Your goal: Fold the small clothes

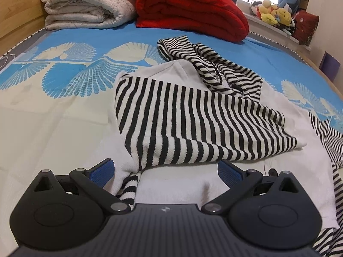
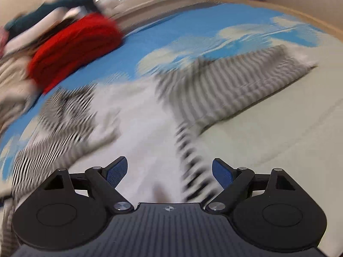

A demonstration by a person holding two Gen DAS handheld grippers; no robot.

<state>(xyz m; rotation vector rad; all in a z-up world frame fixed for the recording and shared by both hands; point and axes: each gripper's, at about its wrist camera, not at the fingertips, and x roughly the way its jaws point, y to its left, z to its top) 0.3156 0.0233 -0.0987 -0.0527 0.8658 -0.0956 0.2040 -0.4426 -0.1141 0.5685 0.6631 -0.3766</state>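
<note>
Striped garment (image 1: pixel 193 120) lies on the bed, black-and-white stripes plus plain white panels, partly folded over itself. Striped flap sits across the white body; a bunched striped part with a dark drawstring lies at the far end, toward the red blanket. White fabric spreads out toward the near edge of the left wrist view, and a narrow striped strip runs down from the flap toward the left pad.

Left hand-held gripper (image 1: pixel 165 175) hangs over the near white part of the garment, jaws spread wide, blue pads (image 1: pixel 103 171) clear of the cloth, nothing held. White fabric and the striped strip lie between and below the jaws.

Right hand-held gripper (image 2: pixel 169 171) also wide open, nothing gripped. Its view is heavily motion-blurred. A striped edge of the garment (image 2: pixel 193 167) runs up between its jaws, nearer the right pad; cannot tell whether it touches. A striped sleeve (image 2: pixel 240 81) stretches out to the far right on the sheet.

Bed sheet (image 1: pixel 64 117) is cream near, blue with pale fan-leaf print farther off. Red folded blanket (image 1: pixel 193 12) and off-white folded blanket (image 1: pixel 85 6) sit side by side at the far end, well apart from the garment. Plush toys (image 1: pixel 274 14) on the windowsill beyond. Wooden bed frame (image 1: pixel 19 23) at left.
</note>
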